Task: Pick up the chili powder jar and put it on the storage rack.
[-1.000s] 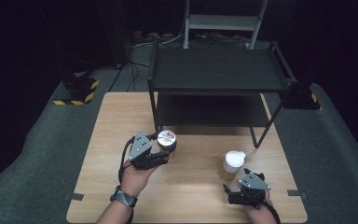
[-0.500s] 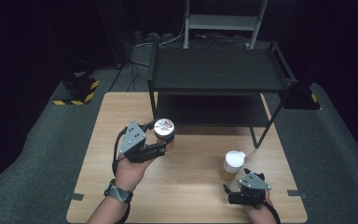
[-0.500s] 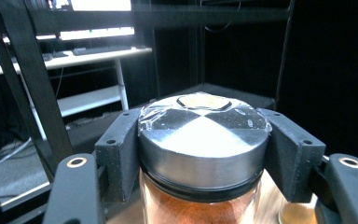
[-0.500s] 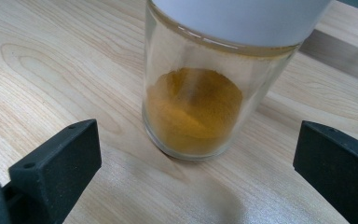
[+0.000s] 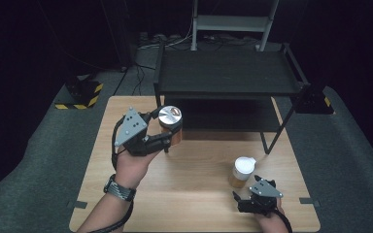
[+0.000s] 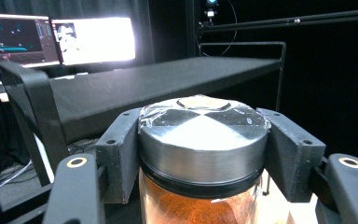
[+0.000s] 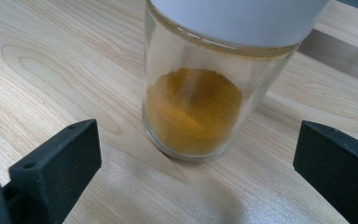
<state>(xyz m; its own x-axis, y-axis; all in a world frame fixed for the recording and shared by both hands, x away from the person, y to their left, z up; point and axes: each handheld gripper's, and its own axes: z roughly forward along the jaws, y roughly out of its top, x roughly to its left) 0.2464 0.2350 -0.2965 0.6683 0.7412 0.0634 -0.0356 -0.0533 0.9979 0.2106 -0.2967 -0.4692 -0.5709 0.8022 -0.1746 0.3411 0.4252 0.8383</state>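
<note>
My left gripper (image 5: 162, 138) has its jaws clamped on the silver lid of a glass jar of orange-red powder (image 5: 170, 125), held clear of the wooden surface (image 5: 194, 194) at about ten o'clock, just in front of the black two-tier shelf (image 5: 228, 73). My right gripper (image 5: 245, 200) sits low at five o'clock, jaws spread wide and holding nothing. Just ahead of them a white-lidded jar of yellow powder (image 7: 196, 93) stands upright on the surface, touching neither jaw.
</note>
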